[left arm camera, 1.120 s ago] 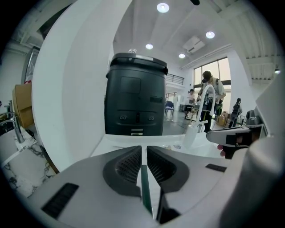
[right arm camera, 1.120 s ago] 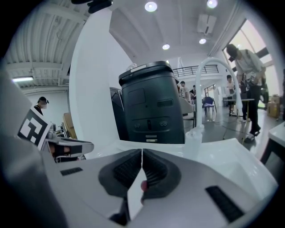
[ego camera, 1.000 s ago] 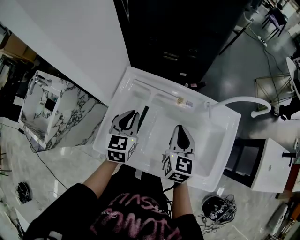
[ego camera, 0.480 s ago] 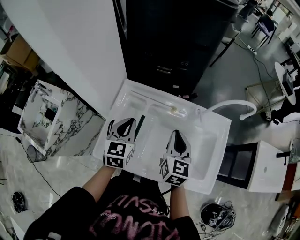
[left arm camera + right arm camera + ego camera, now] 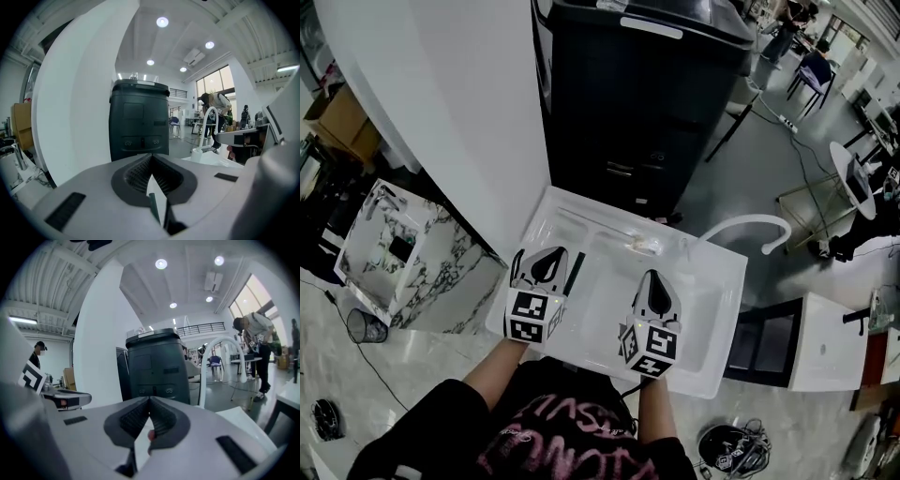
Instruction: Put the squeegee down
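A thin dark squeegee [image 5: 577,255] lies lengthwise along the ridge between the drainboard and basin of the white sink [image 5: 718,274]. My left gripper [image 5: 549,252] hovers just left of it, jaw tips touching; I cannot tell whether it touches the squeegee. In the left gripper view [image 5: 151,158] a thin dark bar [image 5: 154,211] shows in the gap behind the closed tips. My right gripper [image 5: 652,275] hangs over the basin, also shut [image 5: 150,399], with a small reddish spot [image 5: 150,435] in the gap behind its tips.
A white curved faucet [image 5: 742,225] rises at the sink's far right corner. A tall black cabinet [image 5: 637,103] stands just beyond the sink, a white wall panel [image 5: 441,94] to its left. A marble-patterned unit [image 5: 394,253] stands left. A person [image 5: 255,345] bends over far right.
The head view has tilted up and drawn back, so the sink looks smaller and lower. Both grippers stay shut over the sink, and the squeegee keeps its place beside the left one.
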A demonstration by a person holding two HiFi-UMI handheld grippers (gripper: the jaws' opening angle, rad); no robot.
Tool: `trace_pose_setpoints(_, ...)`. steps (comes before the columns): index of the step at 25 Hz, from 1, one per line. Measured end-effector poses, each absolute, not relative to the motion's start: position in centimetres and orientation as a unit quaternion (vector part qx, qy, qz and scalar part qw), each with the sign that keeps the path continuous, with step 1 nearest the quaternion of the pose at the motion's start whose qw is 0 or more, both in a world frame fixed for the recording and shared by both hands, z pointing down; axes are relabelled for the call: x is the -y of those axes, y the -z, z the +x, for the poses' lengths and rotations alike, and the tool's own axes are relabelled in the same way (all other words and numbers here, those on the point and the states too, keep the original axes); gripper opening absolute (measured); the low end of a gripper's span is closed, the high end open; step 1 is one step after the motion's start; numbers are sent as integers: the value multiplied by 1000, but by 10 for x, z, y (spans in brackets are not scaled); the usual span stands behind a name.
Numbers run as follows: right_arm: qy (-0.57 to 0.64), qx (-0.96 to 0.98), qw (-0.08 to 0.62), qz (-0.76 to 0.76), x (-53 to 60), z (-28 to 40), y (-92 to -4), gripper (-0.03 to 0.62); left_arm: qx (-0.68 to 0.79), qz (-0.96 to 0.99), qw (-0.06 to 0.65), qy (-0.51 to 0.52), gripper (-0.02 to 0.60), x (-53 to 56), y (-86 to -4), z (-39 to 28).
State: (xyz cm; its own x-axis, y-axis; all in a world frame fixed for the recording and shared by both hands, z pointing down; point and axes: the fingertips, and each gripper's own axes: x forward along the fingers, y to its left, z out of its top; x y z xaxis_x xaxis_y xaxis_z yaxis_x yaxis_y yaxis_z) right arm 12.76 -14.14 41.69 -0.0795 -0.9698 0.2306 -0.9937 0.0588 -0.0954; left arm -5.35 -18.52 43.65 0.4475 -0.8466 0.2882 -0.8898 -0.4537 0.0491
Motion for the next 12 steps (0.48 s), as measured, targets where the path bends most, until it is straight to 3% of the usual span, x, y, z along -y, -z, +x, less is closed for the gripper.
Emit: trace_pose_setpoints(12,-73,728,43,680,134,130,-380,21,501,860,62,-73,11,180,-394,-46)
